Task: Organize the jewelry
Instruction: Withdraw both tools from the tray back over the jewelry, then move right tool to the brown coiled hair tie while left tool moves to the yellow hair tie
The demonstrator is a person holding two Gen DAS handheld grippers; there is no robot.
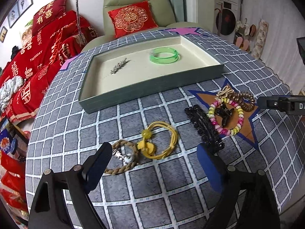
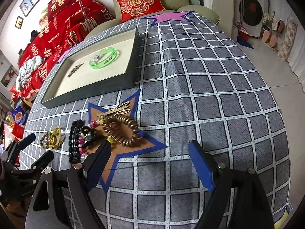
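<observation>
While both pairs of tongs hang above the table [image 1: 133,181] with nothing between their fingers, the jewelry lies in two places. A grey cloth with a white grid covers the table, and on it sits a shallow rectangular tray [image 1: 152,87] with dull green walls and a cream, matte lining. Inside the tray rest a translucent green bangle [image 1: 164,55], smooth and glossy, and a slim metallic hair clip [image 1: 118,66] with a glittering surface.

Nearer the left tongs [image 1: 154,156], which are spread wide, lie a brown twisted-rope bracelet [image 1: 122,158] with a pale bead and, touching it, a yellow cord bracelet [image 1: 160,141] carrying a round amber bead. Just right of these is a black, rough-edged beaded hair clip [image 1: 205,126].

On a brown star patch [image 2: 122,152] outlined in blue are piled a pink, yellow and white bead bracelet [image 1: 225,116] ringing a glossy black claw clip [image 1: 224,113], a brown wooden-bead bracelet [image 2: 122,131] of flattened discs, and a pale wooden butterfly-shaped piece [image 2: 120,109].

Over bare cloth beside the star, the right tongs [image 2: 150,158] are likewise spread apart, one finger faced in blue.
</observation>
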